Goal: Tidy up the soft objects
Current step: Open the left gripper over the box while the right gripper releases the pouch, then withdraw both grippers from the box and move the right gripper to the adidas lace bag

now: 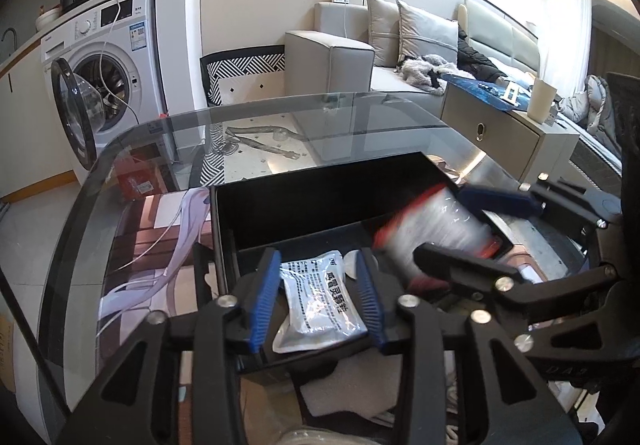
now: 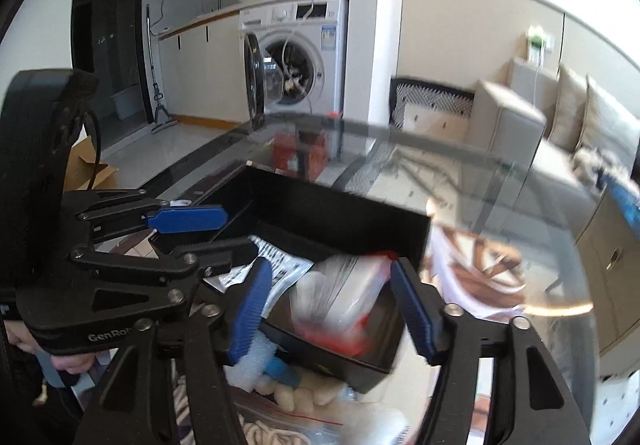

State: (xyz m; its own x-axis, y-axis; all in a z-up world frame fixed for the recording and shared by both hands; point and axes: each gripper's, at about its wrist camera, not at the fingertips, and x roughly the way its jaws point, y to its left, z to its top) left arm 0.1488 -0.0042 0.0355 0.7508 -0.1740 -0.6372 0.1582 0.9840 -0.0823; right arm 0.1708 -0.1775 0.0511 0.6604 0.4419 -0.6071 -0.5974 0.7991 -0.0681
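A black open box (image 1: 304, 189) stands on the glass table (image 1: 168, 133). A silver printed sachet (image 1: 320, 301) lies inside it, between the open fingers of my left gripper (image 1: 316, 301), which hovers over the box's near end. A clear plastic bag with red trim (image 1: 436, 229) sits blurred inside the box at the right, between the open fingers of my right gripper (image 1: 472, 229). In the right wrist view the same bag (image 2: 340, 293) lies between the wide-apart jaws of my right gripper (image 2: 336, 309), with the sachet (image 2: 280, 265) and box (image 2: 340, 205) behind, and the left gripper (image 2: 208, 237) at the left.
Below the box's near edge lie white foam (image 2: 252, 365), a blue-capped item (image 2: 282, 371), a zip bag (image 2: 288, 421) and pale soft pieces. A washing machine (image 1: 104, 57) with open door, a sofa (image 1: 360, 57) and a cabinet (image 1: 504, 129) stand beyond the table.
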